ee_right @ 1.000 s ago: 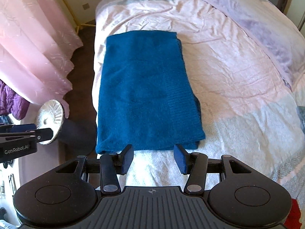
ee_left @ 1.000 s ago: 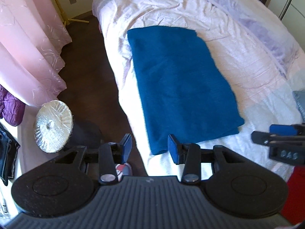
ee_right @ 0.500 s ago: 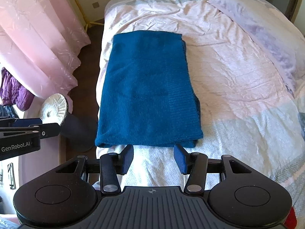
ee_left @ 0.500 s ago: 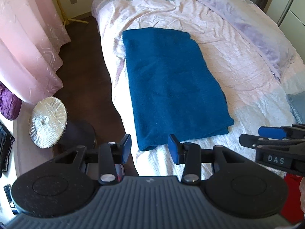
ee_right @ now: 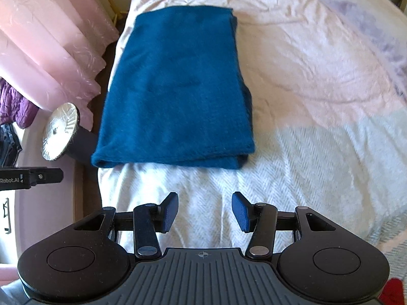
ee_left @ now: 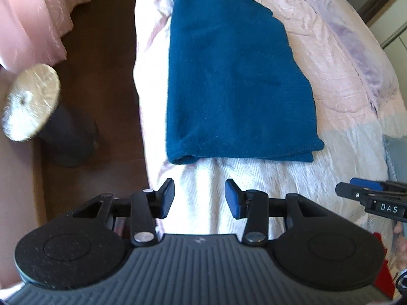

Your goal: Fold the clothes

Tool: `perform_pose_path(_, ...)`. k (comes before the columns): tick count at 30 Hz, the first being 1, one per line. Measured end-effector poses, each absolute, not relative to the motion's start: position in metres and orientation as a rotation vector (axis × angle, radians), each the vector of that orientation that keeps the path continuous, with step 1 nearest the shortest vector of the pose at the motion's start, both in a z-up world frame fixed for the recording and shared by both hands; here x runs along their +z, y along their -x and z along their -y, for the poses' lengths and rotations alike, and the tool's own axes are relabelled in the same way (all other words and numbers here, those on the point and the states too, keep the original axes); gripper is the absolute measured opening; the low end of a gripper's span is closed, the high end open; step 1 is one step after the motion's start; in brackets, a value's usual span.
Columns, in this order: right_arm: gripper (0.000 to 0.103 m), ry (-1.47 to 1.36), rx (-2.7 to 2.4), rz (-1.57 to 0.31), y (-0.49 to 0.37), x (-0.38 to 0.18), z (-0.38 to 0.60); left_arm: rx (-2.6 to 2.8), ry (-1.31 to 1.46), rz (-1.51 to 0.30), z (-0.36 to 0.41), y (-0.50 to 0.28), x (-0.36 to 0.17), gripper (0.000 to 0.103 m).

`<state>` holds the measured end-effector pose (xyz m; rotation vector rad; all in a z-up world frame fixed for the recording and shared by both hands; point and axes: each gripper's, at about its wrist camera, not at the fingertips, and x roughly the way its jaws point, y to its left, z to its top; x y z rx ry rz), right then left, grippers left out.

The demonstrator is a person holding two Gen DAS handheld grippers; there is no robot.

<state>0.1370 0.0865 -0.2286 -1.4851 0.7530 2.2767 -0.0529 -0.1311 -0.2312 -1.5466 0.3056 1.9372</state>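
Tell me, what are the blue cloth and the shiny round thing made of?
The blue cloth looks like soft knit or fleece: fuzzy, matte surface. The shiny round thing beside the bed seems covered in crinkled foil or plastic wrap; its silvery, wrinkled glints suggest that, but I can't be sure.

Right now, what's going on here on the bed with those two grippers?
A person holds a gripper in each hand above a bed, folding clothes. A blue garment lies on the bedspread near the bed's left edge, folded into a long rectangle with layers showing at its near end. The left gripper and right gripper are both open and empty, short of the garment's near edge and not touching it. A foil-covered round object stands on the floor beside the bed.
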Motion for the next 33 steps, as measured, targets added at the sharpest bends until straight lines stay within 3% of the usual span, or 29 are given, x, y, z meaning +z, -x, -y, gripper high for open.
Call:
perform_pose_path(11, 0.050, 1.350, 2.235, -1.232, -0.149, -0.311, -0.175, 1.933, 1.624, -0.010, 0.135, 0.090, -0.298, 0.039)
perform_pose_path(18, 0.053, 1.295, 2.250, -1.420, -0.144, -0.344, -0.208, 1.940, 1.604, 0.223, 0.148, 0.116, -0.321, 0.039)
perform_pose_path(26, 0.056, 1.152, 2.308, -1.629, -0.135, -0.369, -0.244, 1.851, 1.571, 0.357, 0.167, 0.148, -0.357, 0.040)
perform_pose_path(33, 0.055, 1.241, 2.453, -1.723, -0.114, -0.386, -0.253, 1.715, 1.525, 0.522, 0.178, 0.163, -0.375, 0.039)
